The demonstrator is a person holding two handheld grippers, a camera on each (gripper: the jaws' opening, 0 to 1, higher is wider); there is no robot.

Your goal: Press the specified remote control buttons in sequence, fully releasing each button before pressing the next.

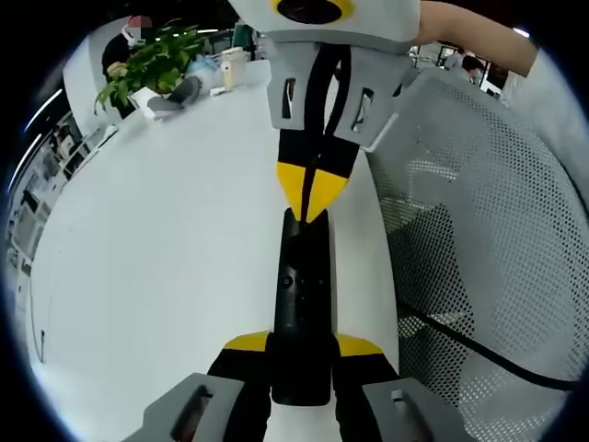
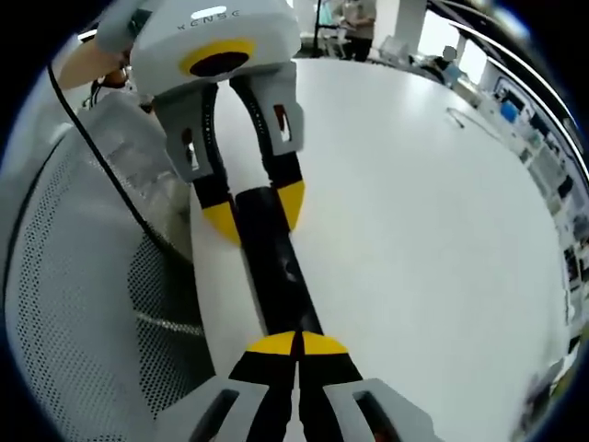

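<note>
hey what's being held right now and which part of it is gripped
The left gripper holds the black remote control by its near end, its fingers on either side. The right gripper is shut, tips on the remote's other end, not clasping it.

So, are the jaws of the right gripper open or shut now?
Shut. In the right gripper view the right gripper has its yellow tips together, over the near end of the black remote.

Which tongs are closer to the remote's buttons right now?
Right. The right tongs are closed with tips on the remote, at the end nearer its buttons; the left tongs clamp its other end.
</note>
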